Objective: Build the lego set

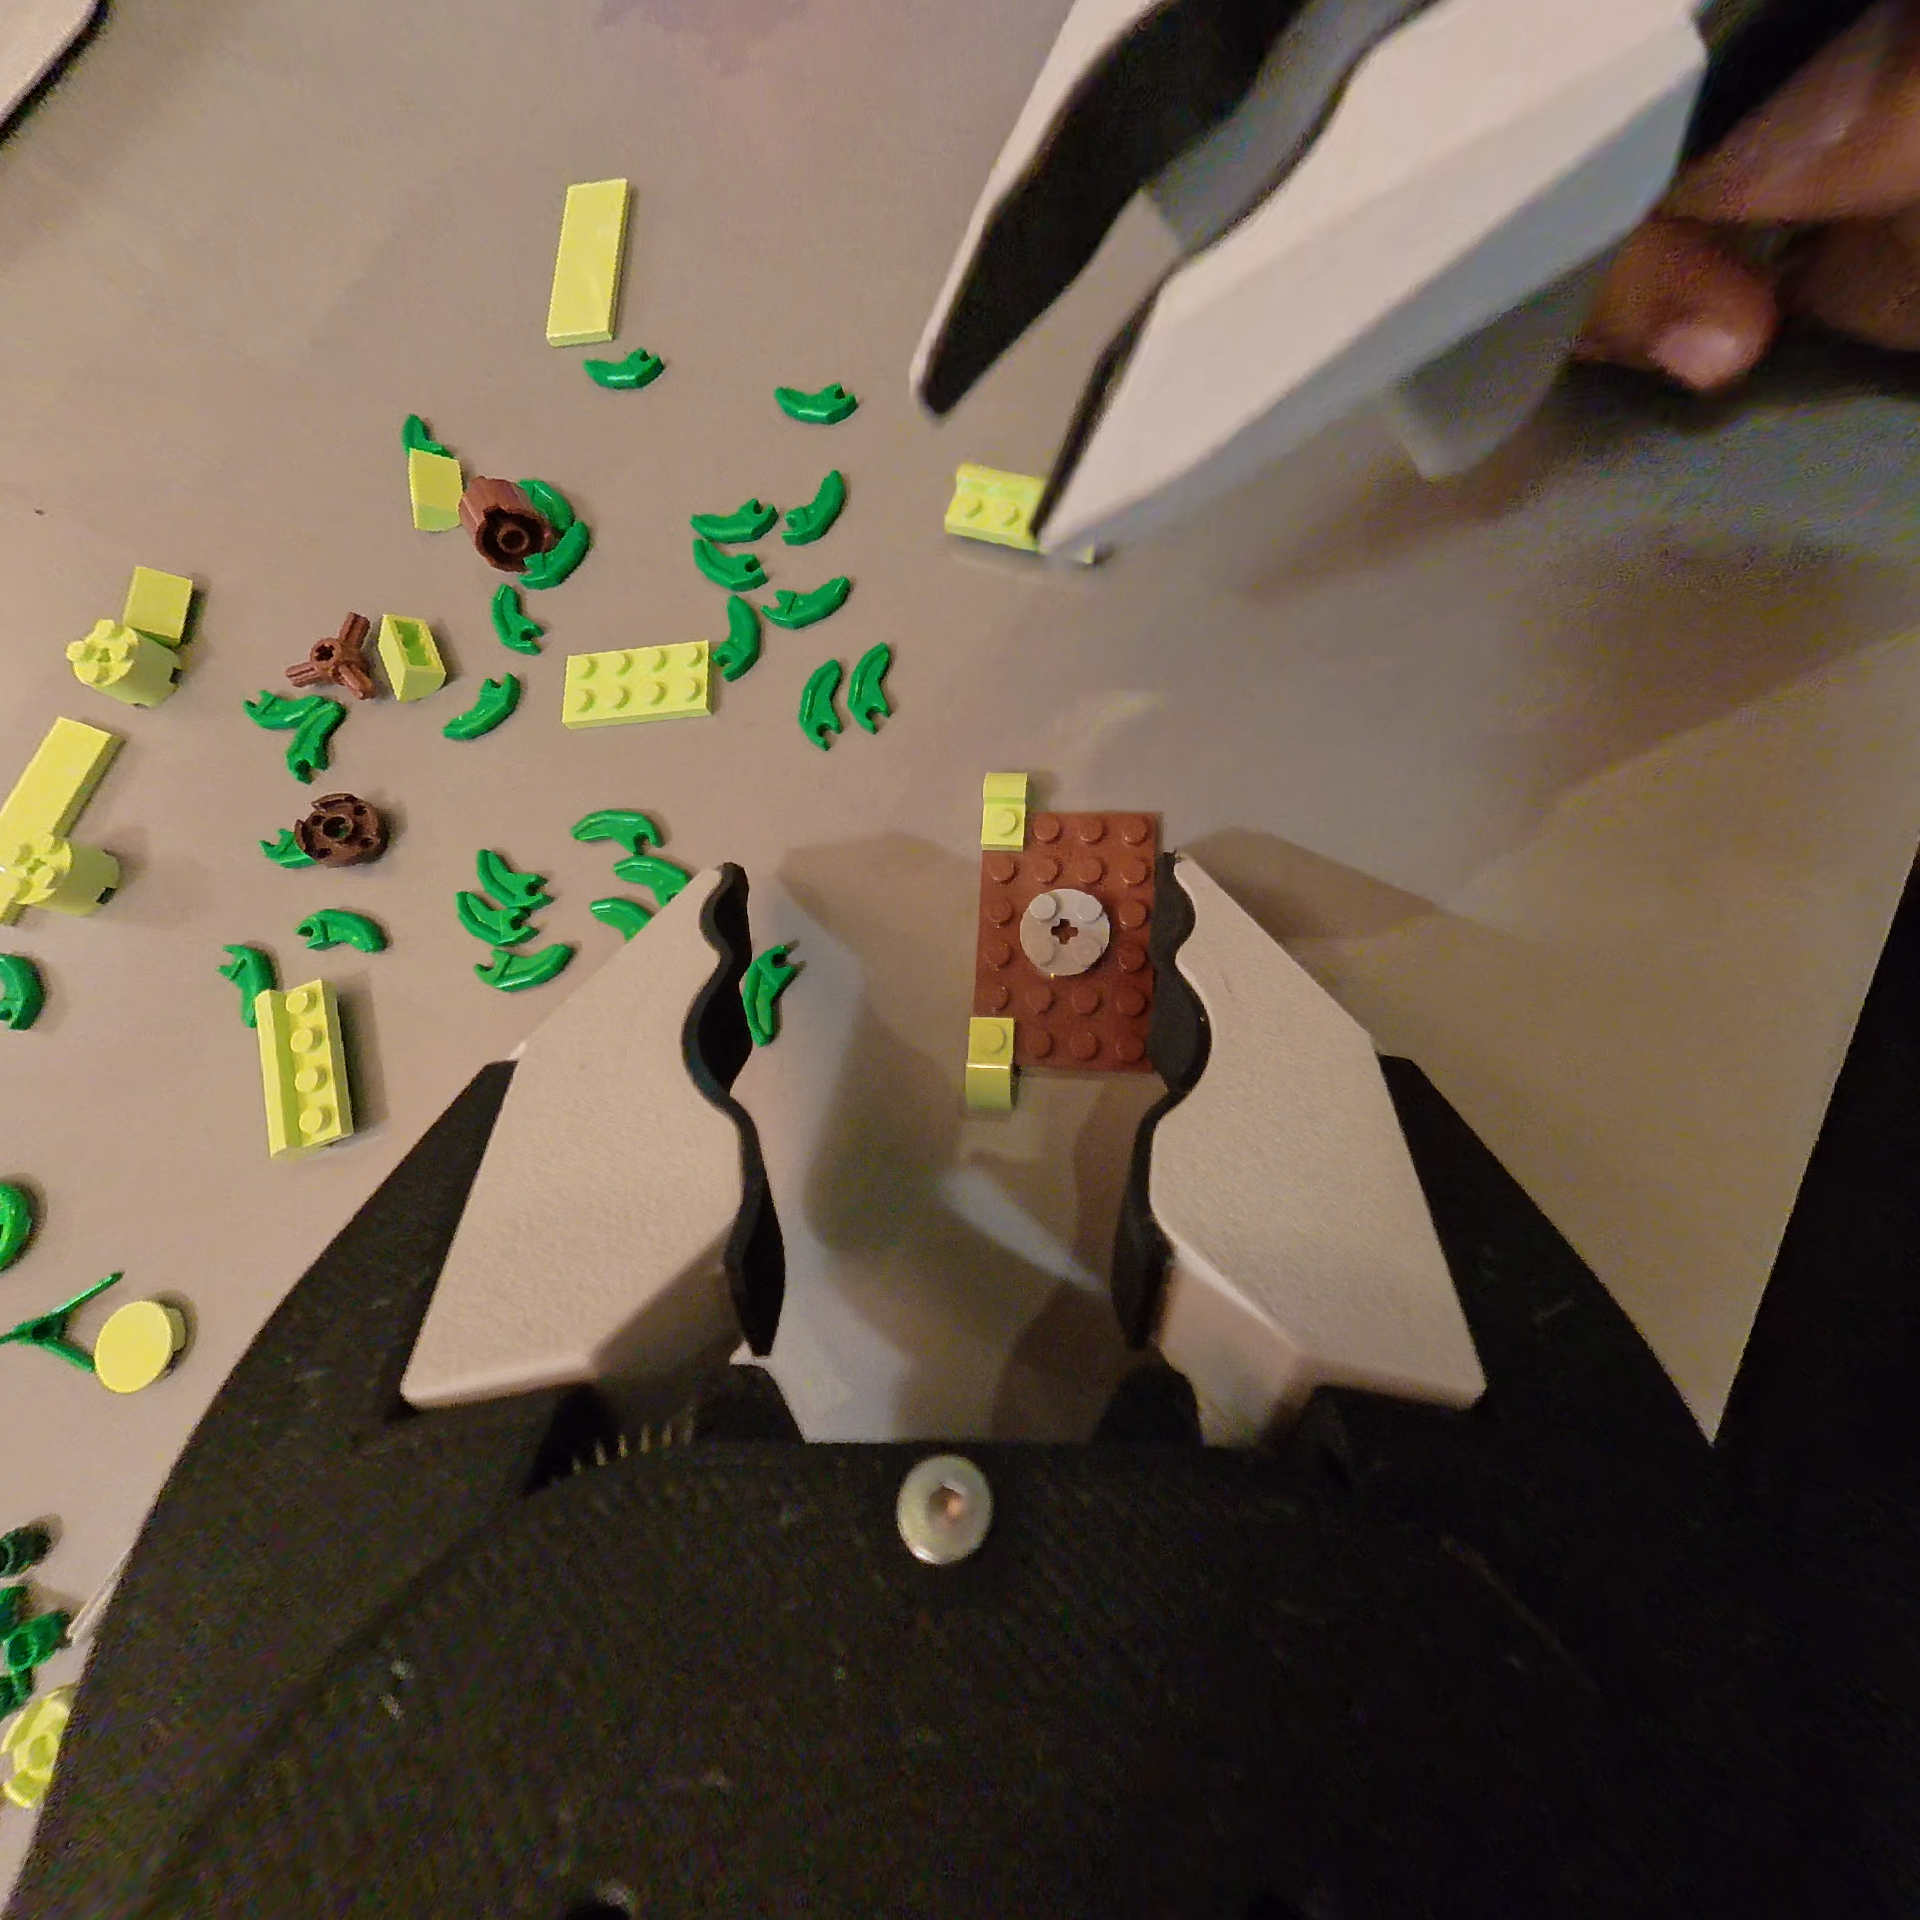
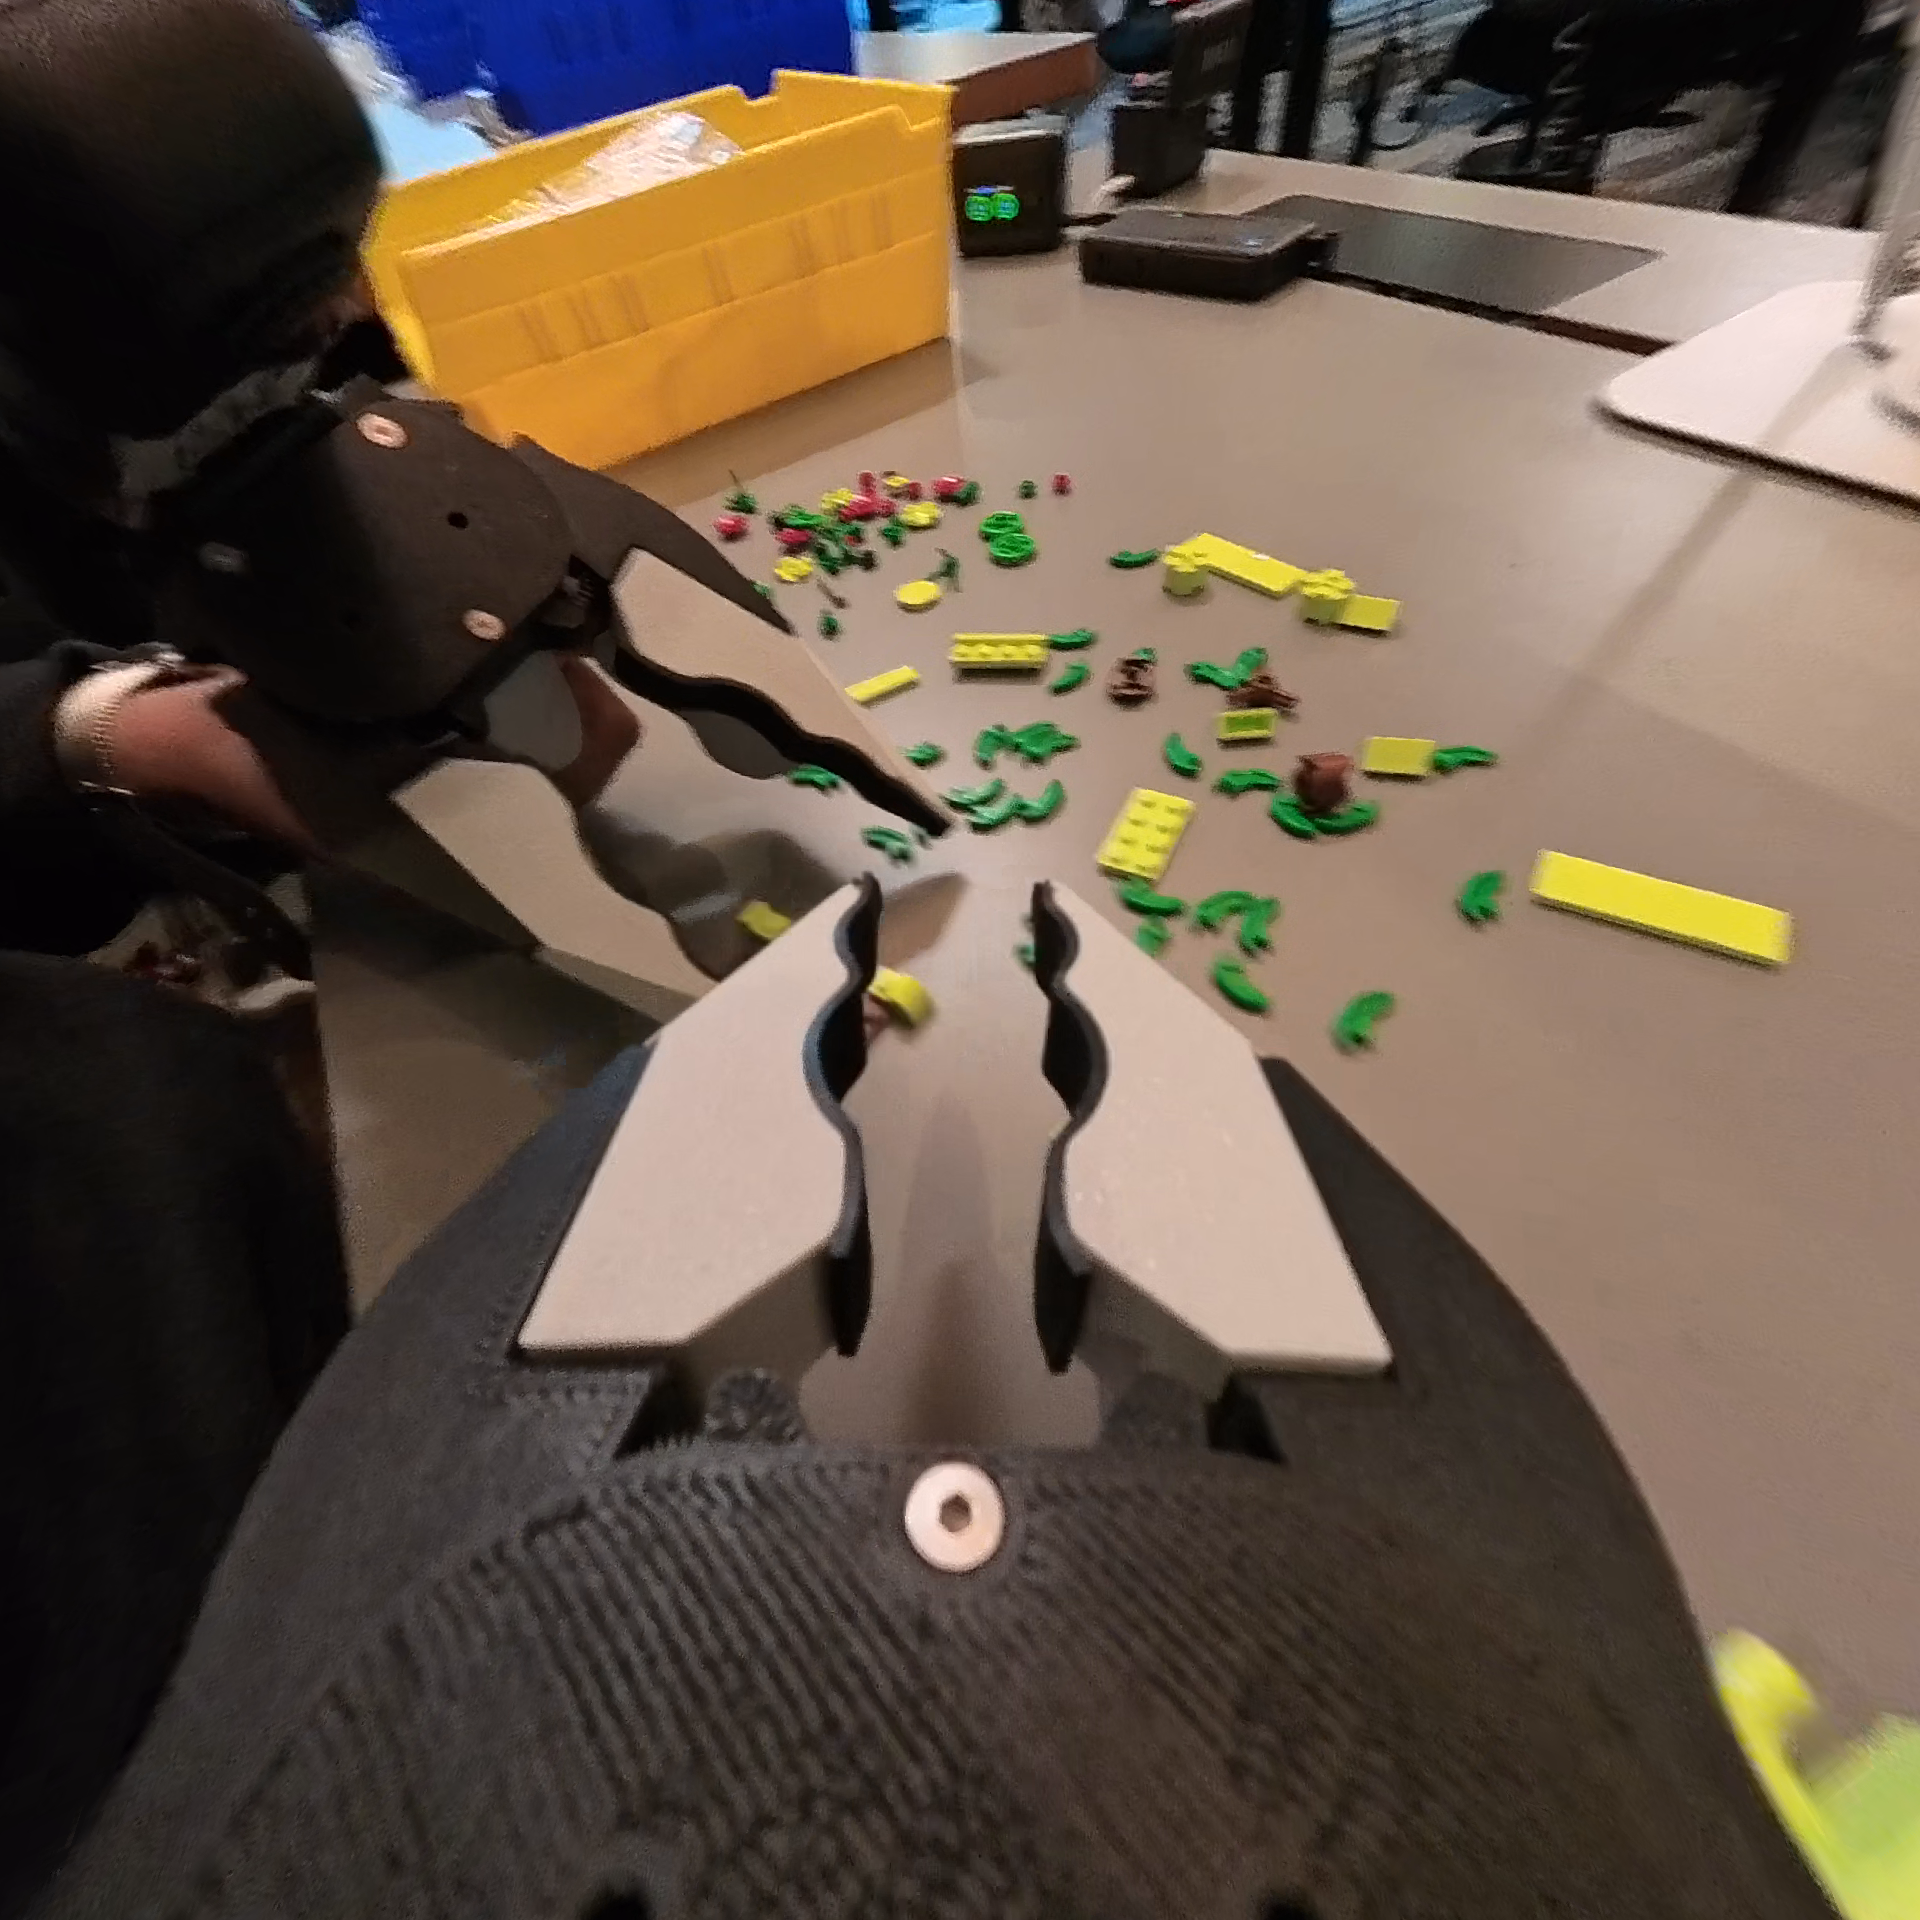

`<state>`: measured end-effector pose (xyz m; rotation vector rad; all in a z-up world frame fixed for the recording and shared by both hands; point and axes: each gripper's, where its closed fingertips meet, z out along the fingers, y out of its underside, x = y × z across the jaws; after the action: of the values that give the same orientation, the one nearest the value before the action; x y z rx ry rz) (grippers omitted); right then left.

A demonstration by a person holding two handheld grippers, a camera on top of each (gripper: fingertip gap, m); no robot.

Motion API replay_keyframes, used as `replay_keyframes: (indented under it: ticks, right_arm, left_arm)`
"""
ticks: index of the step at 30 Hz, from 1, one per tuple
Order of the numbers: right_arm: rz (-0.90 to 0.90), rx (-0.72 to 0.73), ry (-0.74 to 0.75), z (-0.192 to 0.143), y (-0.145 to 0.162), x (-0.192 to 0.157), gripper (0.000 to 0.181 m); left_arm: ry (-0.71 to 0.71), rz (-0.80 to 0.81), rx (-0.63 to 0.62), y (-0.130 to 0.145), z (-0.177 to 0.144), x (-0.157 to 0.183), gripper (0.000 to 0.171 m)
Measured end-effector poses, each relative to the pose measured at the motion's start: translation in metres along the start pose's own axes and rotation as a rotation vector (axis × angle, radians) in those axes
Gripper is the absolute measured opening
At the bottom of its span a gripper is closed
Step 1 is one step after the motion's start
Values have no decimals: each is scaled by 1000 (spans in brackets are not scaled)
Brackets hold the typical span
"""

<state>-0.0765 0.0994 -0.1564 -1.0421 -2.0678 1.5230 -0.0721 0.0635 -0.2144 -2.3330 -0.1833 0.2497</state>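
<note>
Grey tabletop [image 2: 1351,1195] strewn with bricks, yellow bin [image 2: 675,281] behind.

— What is sitting on the gray table [image 1: 1455,727]?

— Lots of little green leaf pieces [image 1: 727,551] are lying all over it, with lime bricks [image 1: 636,683] and a brown plate [image 1: 1075,940].

— And farther back?

— A yellow bin [image 2: 675,301] is sitting there, maybe beside some black boxes [image 2: 1195,249]; they are looking blurry.
</note>
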Motion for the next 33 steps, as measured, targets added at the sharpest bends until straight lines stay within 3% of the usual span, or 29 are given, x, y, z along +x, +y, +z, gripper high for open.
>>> replay_keyframes:
  ticks: [6,15,20,33]
  right_arm:
    - [98,-22,51,-21,10,32,41]
    - [55,-192,73,-9,33,32,39]
    - [69,-213,77,-7,36,33,37]
    - [67,-248,76,-5,41,33,31]
  left_arm:
    - [13,0,-1,0,0,1,76]
    - [52,55,8,-1,-1,11,56]
    - [73,73,9,-1,-1,15,48]
    - [75,84,11,-1,-2,17,44]
